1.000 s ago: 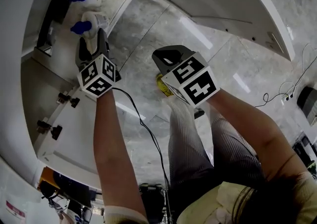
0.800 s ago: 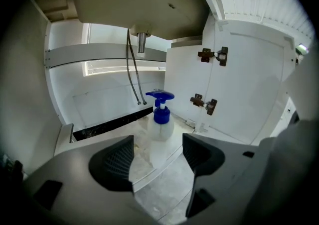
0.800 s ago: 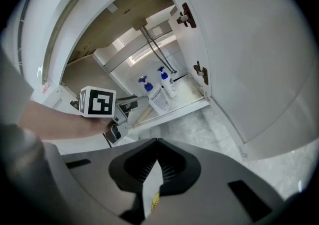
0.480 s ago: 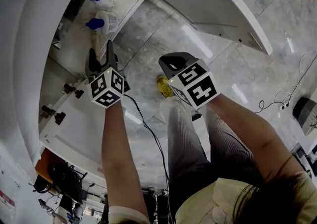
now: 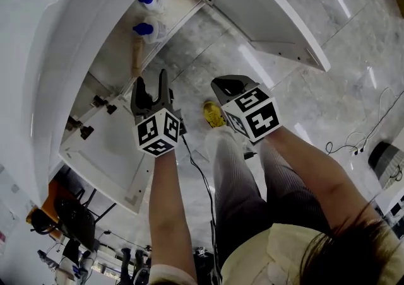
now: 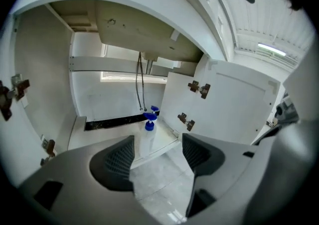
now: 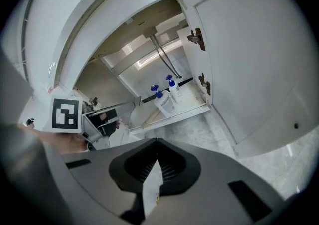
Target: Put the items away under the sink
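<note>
Squaring up to the open under-sink cabinet [image 5: 120, 50], a gripper in each hand.

Holds the left gripper [image 5: 152, 85] with jaws spread wide and nothing between them. Frames the nearer spray bottle [image 6: 147, 137] in the gap straight ahead of the fingers, well apart from them, upright on the cabinet floor just inside its front edge. Picks out a second blue-capped spray bottle [image 6: 155, 110] just behind the first, farther from the fingertips, at the foot of the two hoses [image 6: 141, 84]. Pinches the right gripper [image 7: 157, 144] jaws tip to tip on a thin pale sliver [image 7: 149, 189] with a yellowish edge, too little showing to name. Puts both bottles ahead of those fingers too, well apart, with the open right door [image 7: 249, 59] off to the fingers' right.
</note>
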Motion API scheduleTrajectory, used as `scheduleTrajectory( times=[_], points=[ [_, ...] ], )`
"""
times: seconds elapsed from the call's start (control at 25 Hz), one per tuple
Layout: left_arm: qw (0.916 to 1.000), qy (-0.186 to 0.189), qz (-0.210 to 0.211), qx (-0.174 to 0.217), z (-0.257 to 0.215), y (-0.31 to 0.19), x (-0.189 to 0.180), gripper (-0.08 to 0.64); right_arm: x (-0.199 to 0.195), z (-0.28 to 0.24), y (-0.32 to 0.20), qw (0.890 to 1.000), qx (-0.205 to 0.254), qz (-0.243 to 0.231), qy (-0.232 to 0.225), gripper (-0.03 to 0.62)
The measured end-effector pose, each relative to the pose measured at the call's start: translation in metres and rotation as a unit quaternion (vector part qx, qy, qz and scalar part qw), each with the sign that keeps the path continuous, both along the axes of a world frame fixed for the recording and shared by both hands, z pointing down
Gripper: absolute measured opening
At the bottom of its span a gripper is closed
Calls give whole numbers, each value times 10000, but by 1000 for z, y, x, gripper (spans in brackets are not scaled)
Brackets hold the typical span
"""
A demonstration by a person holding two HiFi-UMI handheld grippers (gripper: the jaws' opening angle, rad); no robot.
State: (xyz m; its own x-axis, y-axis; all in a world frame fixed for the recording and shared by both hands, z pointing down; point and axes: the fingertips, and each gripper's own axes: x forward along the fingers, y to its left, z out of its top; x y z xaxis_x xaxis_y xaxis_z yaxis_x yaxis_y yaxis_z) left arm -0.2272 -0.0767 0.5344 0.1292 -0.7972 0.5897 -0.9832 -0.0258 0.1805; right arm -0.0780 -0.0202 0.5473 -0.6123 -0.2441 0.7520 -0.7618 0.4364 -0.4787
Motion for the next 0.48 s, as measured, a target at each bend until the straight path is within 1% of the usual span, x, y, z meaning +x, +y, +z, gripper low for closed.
scheduleTrajectory(
  times=[0.08,0.16,0.48],
  points=[
    [9998,150,-146,-20,-10,11,4,321,-2,-8,3,10000,5,-28,-13,26],
    [9996,224,-184,-72,-18,22,9,321,-3,-16,7,10000,27,-94,-20,26],
    [9986,363,-46,-372,-54,57,22,321,-8,-48,16,9995,163,-267,-19,26]
  ],
)
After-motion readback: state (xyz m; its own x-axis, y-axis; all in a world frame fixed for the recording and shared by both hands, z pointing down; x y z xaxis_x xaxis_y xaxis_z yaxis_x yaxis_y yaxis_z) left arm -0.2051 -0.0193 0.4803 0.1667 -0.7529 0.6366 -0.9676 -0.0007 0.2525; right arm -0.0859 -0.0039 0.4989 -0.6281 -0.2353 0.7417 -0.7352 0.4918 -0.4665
